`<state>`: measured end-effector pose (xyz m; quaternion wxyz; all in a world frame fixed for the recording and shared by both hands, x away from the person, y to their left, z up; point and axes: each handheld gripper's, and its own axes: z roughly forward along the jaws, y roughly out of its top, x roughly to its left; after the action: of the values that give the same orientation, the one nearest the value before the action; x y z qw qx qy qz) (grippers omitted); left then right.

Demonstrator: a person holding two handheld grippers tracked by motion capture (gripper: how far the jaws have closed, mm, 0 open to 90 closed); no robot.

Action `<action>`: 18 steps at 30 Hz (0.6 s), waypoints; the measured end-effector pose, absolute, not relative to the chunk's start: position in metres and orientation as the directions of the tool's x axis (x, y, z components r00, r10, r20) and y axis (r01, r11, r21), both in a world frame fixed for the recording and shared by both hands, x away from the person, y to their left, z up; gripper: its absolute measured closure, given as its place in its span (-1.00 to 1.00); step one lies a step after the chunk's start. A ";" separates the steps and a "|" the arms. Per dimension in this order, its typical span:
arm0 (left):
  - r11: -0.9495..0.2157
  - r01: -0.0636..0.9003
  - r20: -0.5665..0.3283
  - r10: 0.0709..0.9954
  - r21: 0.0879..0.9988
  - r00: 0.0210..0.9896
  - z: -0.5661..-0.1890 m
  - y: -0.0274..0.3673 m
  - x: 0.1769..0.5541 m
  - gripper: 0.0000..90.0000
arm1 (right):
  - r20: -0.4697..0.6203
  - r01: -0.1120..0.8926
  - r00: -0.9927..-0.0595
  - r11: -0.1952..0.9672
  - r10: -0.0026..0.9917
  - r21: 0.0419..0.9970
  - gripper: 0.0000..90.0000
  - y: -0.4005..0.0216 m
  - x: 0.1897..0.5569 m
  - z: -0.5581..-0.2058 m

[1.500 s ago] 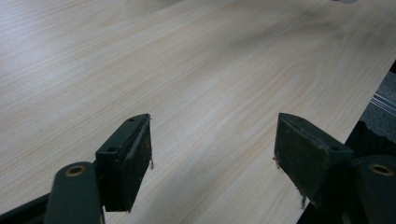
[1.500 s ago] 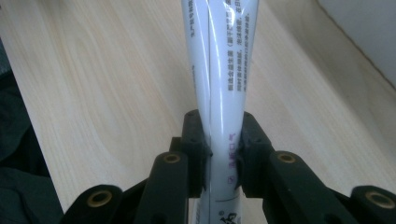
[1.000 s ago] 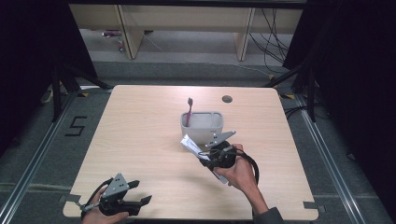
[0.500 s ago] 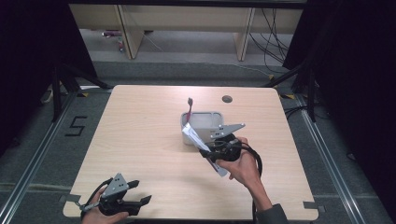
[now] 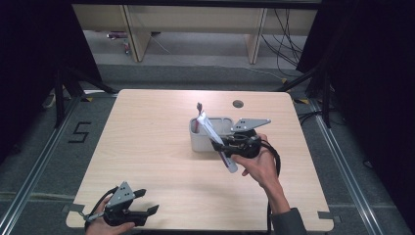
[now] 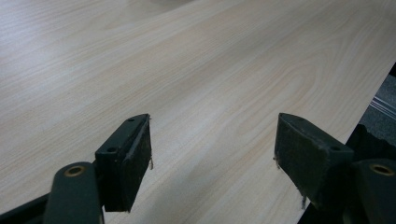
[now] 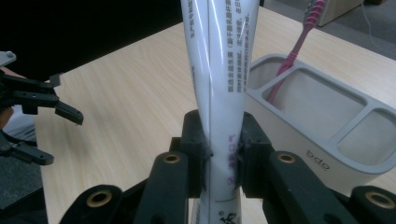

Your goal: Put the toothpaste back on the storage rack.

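**Toothpaste tube held by the "bdo" holder**

Near the table's front edge, the left gripper (image 5: 147,211) rests with jaws apart on nothing. Farther in, the right gripper (image 7: 223,144) clamps a white toothpaste tube (image 7: 219,70); its small print is too fine to read. Just behind, the grey holder (image 7: 327,135), marked "bdo", contains a pink toothbrush (image 7: 299,37), its head cut off

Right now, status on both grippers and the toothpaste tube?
Right gripper shut on toothpaste tube, raised beside grey holder. Left gripper open, idle at table edge. Pink toothbrush occupies one compartment.
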<state>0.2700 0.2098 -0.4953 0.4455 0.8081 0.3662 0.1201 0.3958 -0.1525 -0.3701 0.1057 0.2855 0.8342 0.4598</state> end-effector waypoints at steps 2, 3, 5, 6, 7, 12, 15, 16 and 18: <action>-0.334 0.486 -0.133 0.699 0.808 0.702 -0.495 0.210 0.270 -0.40 | 0.105 0.394 -0.810 0.401 0.577 0.827 0.69 -0.152 0.398 -0.369; -0.338 0.483 -0.131 0.697 0.808 0.705 -0.495 0.210 0.270 -0.40 | 0.084 0.377 -0.807 0.400 0.584 0.835 0.69 -0.153 0.400 -0.369; -0.338 0.480 -0.129 0.695 0.809 0.707 -0.495 0.210 0.270 -0.40 | 0.087 0.380 -0.804 0.395 0.588 0.836 0.69 -0.152 0.402 -0.367; -0.341 0.481 -0.125 0.698 0.807 0.705 -0.495 0.210 0.270 -0.40 | 0.092 0.390 -0.798 0.395 0.595 0.832 0.69 -0.151 0.404 -0.366; -0.339 0.483 -0.130 0.697 0.807 0.705 -0.495 0.210 0.270 -0.40 | 0.080 0.383 -0.801 0.405 0.593 0.830 0.69 -0.151 0.406 -0.365; -0.339 0.481 -0.129 0.695 0.808 0.707 -0.495 0.210 0.270 -0.40 | 0.092 0.390 -0.784 0.373 0.614 0.842 0.69 -0.150 0.413 -0.363; -0.337 0.479 -0.127 0.697 0.810 0.706 -0.495 0.210 0.269 -0.40 | 0.095 0.381 -0.777 0.345 0.623 0.858 0.69 -0.149 0.420 -0.361; -0.337 0.479 -0.128 0.696 0.811 0.707 -0.495 0.210 0.270 -0.40 | 0.091 0.384 -0.766 0.339 0.637 0.859 0.69 -0.149 0.422 -0.359; -0.339 0.479 -0.127 0.696 0.810 0.707 -0.495 0.210 0.270 -0.40 | 0.089 0.381 -0.765 0.338 0.638 0.861 0.69 -0.149 0.427 -0.357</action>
<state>0.2698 0.2103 -0.4947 0.4458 0.8092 0.3629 0.1214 0.4265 -0.1490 -0.3572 0.1335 0.3160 0.8068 0.4810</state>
